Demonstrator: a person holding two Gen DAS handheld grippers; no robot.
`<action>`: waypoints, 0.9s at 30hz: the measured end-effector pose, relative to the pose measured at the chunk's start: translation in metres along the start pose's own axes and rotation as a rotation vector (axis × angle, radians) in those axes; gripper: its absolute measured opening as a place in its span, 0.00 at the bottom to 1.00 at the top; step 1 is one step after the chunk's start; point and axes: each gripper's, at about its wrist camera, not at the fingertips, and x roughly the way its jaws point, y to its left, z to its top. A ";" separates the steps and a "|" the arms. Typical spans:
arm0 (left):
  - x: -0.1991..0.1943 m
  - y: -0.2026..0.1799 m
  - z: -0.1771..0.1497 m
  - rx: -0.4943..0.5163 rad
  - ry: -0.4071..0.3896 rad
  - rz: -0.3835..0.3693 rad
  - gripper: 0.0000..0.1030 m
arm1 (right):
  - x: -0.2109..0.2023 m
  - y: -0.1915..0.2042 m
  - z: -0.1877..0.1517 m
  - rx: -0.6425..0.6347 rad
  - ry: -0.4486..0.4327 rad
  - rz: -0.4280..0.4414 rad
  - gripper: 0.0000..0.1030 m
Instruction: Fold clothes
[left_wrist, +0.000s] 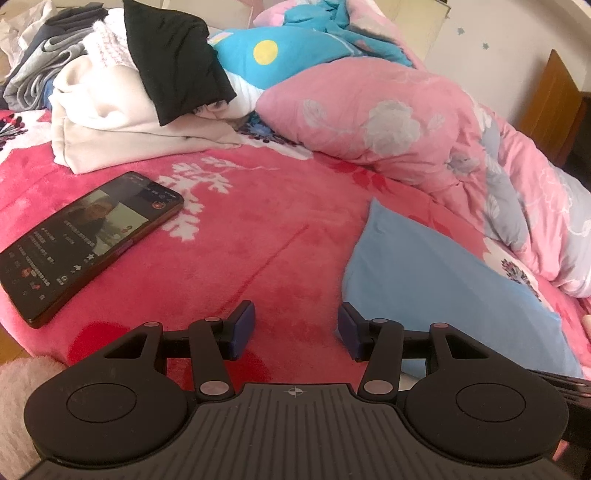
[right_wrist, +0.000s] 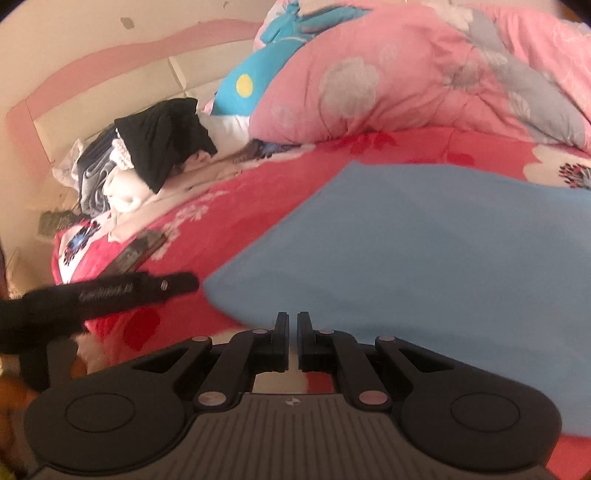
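Blue cloth (left_wrist: 450, 295) — a folded garment, smooth and flat — is laid on the red fleece blanket (left_wrist: 258, 221) of the bed, just ahead and to the right of the left gripper (left_wrist: 296, 328). Its jaws are spread wide, with nothing held between them. The right gripper (right_wrist: 293, 341) is seen at the near edge of the blue cloth, jaws drawn almost together with only a thin gap; nothing is visibly gripped. A phone (left_wrist: 88, 240) is lying screen-up on the blanket, left of the cloth — behind it, a pile of clothes (left_wrist: 147, 88) is heaped beside a pink quilt (left_wrist: 388, 114).
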 end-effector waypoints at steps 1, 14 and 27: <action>0.000 0.001 0.000 -0.002 0.000 0.006 0.48 | 0.006 0.003 -0.001 -0.006 0.006 0.004 0.04; 0.003 0.007 0.001 -0.016 -0.004 0.030 0.48 | 0.029 0.016 0.003 0.041 0.031 0.074 0.05; 0.006 0.022 -0.001 -0.129 0.035 -0.231 0.39 | -0.004 -0.022 -0.002 0.153 -0.034 0.069 0.04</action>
